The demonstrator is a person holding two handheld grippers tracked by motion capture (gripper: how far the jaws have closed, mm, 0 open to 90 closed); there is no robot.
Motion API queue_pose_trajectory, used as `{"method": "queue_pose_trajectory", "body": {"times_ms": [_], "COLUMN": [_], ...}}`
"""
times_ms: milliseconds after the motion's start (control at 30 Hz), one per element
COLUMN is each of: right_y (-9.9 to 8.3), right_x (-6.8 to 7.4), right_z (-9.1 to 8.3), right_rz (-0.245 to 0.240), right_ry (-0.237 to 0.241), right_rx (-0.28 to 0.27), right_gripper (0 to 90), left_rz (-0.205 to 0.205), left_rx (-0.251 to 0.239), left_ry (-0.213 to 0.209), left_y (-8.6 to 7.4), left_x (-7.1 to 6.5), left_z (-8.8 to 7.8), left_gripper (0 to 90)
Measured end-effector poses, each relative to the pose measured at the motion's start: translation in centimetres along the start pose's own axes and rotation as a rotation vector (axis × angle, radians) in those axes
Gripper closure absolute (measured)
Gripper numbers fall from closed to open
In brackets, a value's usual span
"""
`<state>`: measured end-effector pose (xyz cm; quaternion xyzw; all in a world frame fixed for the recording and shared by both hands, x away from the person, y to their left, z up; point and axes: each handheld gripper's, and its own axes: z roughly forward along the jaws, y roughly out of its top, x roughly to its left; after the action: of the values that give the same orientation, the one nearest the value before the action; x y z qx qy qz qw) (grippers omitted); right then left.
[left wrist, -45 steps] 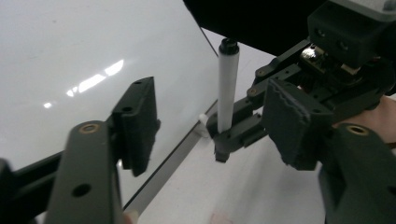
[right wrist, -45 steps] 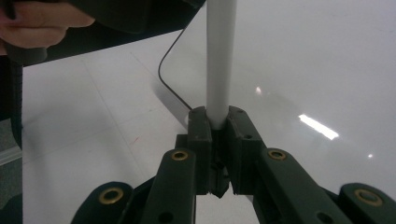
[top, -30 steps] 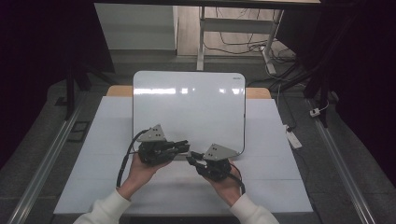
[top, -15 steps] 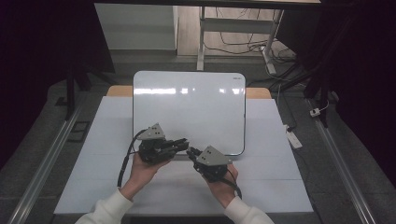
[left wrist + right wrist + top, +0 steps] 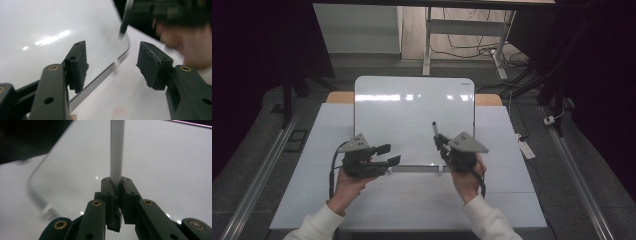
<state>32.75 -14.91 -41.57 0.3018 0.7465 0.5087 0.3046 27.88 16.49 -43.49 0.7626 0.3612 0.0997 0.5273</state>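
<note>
We clamped the right gripper (image 5: 115, 186) on the marker (image 5: 117, 150); the left gripper's (image 5: 111, 67) jaws had just opened, empty, and we judged a firm, steady grip best for reaching the whiteboard (image 5: 412, 120).

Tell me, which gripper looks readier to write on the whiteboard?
The right gripper: it is shut on the marker, held over the whiteboard. The left gripper is open with nothing between its jaws, at the board's near edge.

Bare whiteboard (image 5: 412, 120) and table (image 5: 507, 150) beside it: open passage.
</note>
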Motion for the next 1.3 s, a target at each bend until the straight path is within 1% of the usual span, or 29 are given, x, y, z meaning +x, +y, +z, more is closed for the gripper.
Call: {"method": "queue_pose_trajectory", "body": {"times_ms": [67, 133, 200, 267, 300, 367, 400, 467, 567, 667, 733, 900, 933, 1067, 1133, 1200, 1300], "right_y": [0.8, 1.5, 2.1, 2.7, 3.0, 3.3, 3.4, 3.6, 3.9, 3.9, 3.9, 3.7, 3.7, 3.8, 3.8, 3.8, 3.8], "right_x": [-2.2, -4.2, -5.7, -7.0, -7.6, -8.6, -9.1, -9.6, -10.4, -11.4, -11.7, -11.6, -11.5, -10.9, -10.7, -10.6, -10.5], "right_z": [0.4, 1.0, 1.7, 2.4, 2.7, 3.5, 3.9, 4.4, 5.3, 6.2, 6.7, 7.9, 8.0, 8.2, 8.1, 7.9, 7.4], "right_rz": [0.048, 0.093, 0.11, 0.125, 0.14, 0.172, 0.179, 0.194, 0.208, 0.247, 0.258, 0.253, 0.247, 0.188, 0.179, 0.166, 0.15], "right_ry": [-0.045, -0.076, -0.115, -0.156, -0.171, -0.191, -0.206, -0.219, -0.246, -0.264, -0.265, -0.298, -0.309, -0.34, -0.339, -0.34, -0.323], "right_rx": [0.005, 0.024, 0.046, 0.072, 0.087, 0.12, 0.134, 0.153, 0.181, 0.19, 0.194, 0.197, 0.195, 0.187, 0.181, 0.166, 0.14], "right_gripper": [81.4, 81.3, 81.3, 81.3, 81.3, 81.3, 81.3, 81.3, 81.2, 81.2, 81.1, 80.7, 80.7, 79.5, 77.4, 71.8, 70.5], "left_rz": [0.004, 0.001, -0.004, -0.01, -0.016, -0.037, -0.044, -0.055, -0.068, -0.074, -0.076, -0.074, -0.072, -0.07, -0.071, -0.072, -0.072], "left_rx": [0.031, 0.053, 0.074, 0.091, 0.097, 0.101, 0.101, 0.101, 0.102, 0.102, 0.103, 0.111, 0.112, 0.115, 0.113, 0.113, 0.113], "left_ry": [0.044, 0.077, 0.107, 0.136, 0.146, 0.153, 0.155, 0.159, 0.162, 0.165, 0.168, 0.168, 0.167, 0.167, 0.167, 0.168, 0.168], "left_y": [-1.2, -2.5, -3.7, -4.7, -5.2, -6.1, -6.3, -6.8, -7.3, -7.6, -7.7, -7.9, -7.9, -8.0, -8.0, -8.0, -8.1], "left_x": [0.5, 1.0, 1.5, 1.9, 2.1, 2.6, 2.7, 2.9, 3.2, 3.4, 3.5, 3.6, 3.5, 3.5, 3.5, 3.6, 3.6], "left_z": [-1.0, -2.1, -3.0, -3.8, -4.2, -4.9, -5.1, -5.6, -5.9, -6.0, -6.1, -6.0, -6.0, -6.0, -6.0, -6.0, -6.0], "left_gripper": [39.5, 38.6, 37.9, 37.0, 36.5, 36.3, 36.1, 35.7, 34.9, 34.4, 34.1, 33.1, 32.9, 32.4, 32.3, 32.2, 32.1]}}
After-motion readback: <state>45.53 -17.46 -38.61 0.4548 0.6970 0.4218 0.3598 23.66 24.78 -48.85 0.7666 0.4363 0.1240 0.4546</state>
